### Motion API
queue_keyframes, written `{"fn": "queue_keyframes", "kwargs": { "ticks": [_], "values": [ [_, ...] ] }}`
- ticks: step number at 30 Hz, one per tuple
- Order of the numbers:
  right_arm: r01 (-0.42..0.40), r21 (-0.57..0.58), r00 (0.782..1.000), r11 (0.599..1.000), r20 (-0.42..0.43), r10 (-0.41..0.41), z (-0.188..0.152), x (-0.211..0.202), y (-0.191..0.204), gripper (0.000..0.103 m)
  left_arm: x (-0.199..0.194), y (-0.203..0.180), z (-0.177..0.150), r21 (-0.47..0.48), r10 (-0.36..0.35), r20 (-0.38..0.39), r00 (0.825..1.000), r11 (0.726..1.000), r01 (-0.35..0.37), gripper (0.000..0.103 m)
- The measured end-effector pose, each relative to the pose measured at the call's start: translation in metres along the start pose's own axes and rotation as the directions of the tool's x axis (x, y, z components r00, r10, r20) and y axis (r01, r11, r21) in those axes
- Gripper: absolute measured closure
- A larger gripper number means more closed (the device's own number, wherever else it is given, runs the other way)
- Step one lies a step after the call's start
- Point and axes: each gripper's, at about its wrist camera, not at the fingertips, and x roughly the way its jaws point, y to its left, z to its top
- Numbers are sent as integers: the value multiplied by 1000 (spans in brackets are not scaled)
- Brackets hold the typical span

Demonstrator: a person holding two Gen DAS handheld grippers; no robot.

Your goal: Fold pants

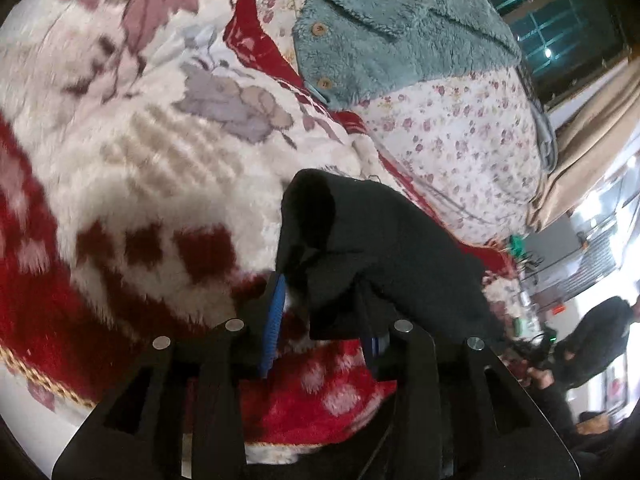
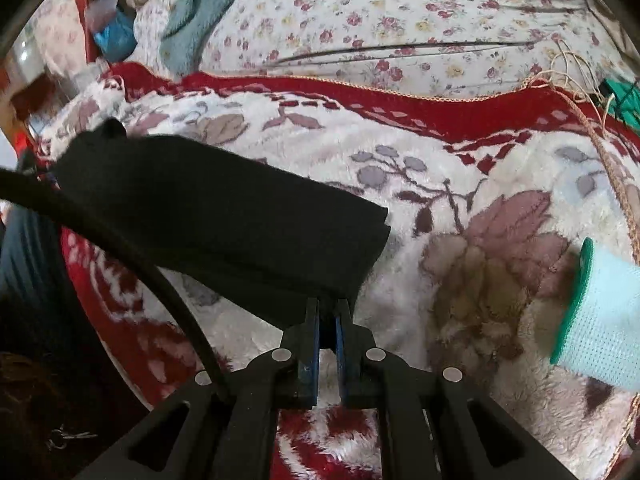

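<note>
The black pants (image 2: 224, 216) stretch as a folded band above a red-and-white floral plush blanket (image 2: 460, 184). My right gripper (image 2: 327, 308) is shut on the near right corner of the pants. In the left wrist view the pants (image 1: 376, 240) hang bunched over my left gripper (image 1: 320, 292). Its blue-padded fingers (image 1: 274, 312) stand apart, with the cloth draped over the right finger. Whether the left gripper pinches the cloth is hidden.
A teal fleece garment with wooden buttons (image 1: 400, 36) lies on a floral quilt (image 1: 460, 136) beyond the blanket. A mint glove cuff (image 2: 600, 312) shows at the right edge. A black cable (image 2: 120, 240) crosses the right wrist view. A person in dark clothes (image 1: 592, 340) is at far right.
</note>
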Motion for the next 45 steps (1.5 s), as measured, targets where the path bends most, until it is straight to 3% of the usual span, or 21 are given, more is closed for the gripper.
{"fn": "queue_keyframes", "kwargs": {
  "ticks": [5,6,10,15,17,22,24,28,30,32,34,37,42,45],
  "values": [
    [69,-106,996,992,-42,-74,2,13,14,97,8,1,6,16,44,-10,999,999,-44,66],
    [73,-113,996,991,-40,-78,2,13,14,93,8,1,5,10,42,-10,999,999,-42,66],
    [46,-97,995,994,-81,-54,6,0,11,62,0,9,2,-24,15,-11,1000,1000,-15,59],
    [-2,-31,1000,1000,12,2,24,-39,3,61,-14,15,0,-58,1,17,1000,998,0,49],
    [-21,24,998,999,56,20,35,-49,-1,61,-19,14,2,-65,27,33,999,998,-25,46],
    [-167,71,979,983,131,157,80,-42,29,60,-33,10,11,-114,89,146,985,991,-73,46],
    [-241,58,961,969,154,230,104,-24,57,60,-41,15,13,-176,137,203,970,979,-102,46],
    [-397,50,907,916,176,384,152,30,125,60,-52,22,11,-275,155,302,941,959,-70,43],
    [-464,56,879,884,154,451,174,62,160,60,-49,24,8,-297,145,330,933,954,-43,41],
    [-496,60,866,866,101,489,193,93,192,60,-40,28,4,-312,164,335,928,948,-55,41],
    [-512,58,858,857,77,507,203,110,207,60,-31,36,-1,-359,163,334,928,933,-34,42],
    [-567,91,824,819,47,565,211,131,216,60,-25,35,-4,-356,120,340,933,934,9,41],
    [-677,168,729,717,18,684,216,156,222,60,-11,6,6,-232,23,301,953,972,50,42],
    [-710,168,694,684,3,720,217,160,225,60,-7,-11,14,-165,30,290,957,986,19,41]
  ]
}}
